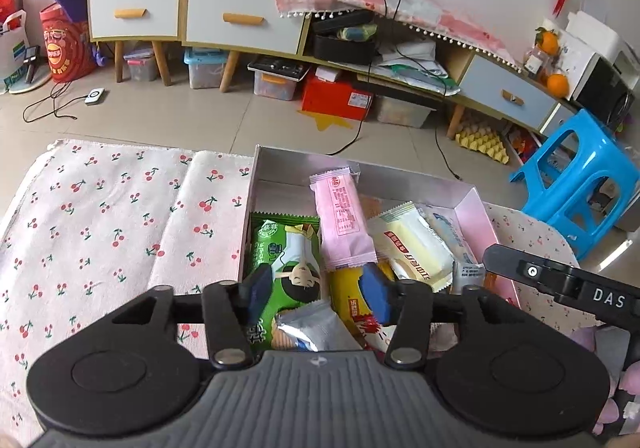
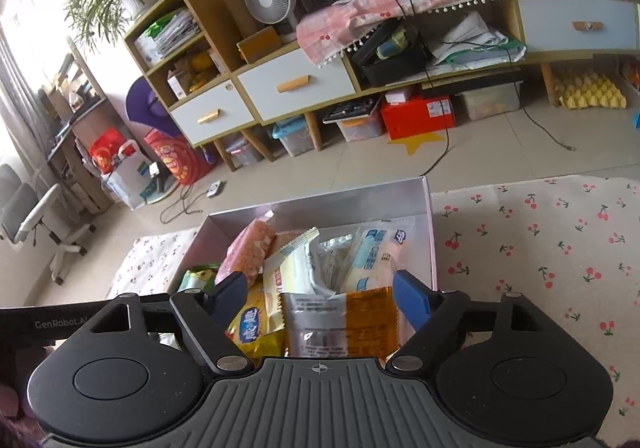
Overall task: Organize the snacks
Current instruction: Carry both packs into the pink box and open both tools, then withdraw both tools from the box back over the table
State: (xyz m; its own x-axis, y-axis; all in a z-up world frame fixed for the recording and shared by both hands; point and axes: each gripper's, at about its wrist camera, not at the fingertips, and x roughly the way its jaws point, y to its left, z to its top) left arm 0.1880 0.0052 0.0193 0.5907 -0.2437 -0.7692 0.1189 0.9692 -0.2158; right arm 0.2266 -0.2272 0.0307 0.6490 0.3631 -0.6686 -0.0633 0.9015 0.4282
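Viewing from the left wrist, the left gripper (image 1: 316, 294) hovers spread wide and empty over a pink-walled box (image 1: 478, 209) of snack packets, a pink packet (image 1: 344, 221) lying lengthwise toward the far wall beside a green packet (image 1: 286, 248); from the right wrist, the right gripper (image 2: 320, 298) hangs equally wide, gripping nothing, above a silver-and-orange packet (image 2: 340, 322) in that box (image 2: 427, 232).
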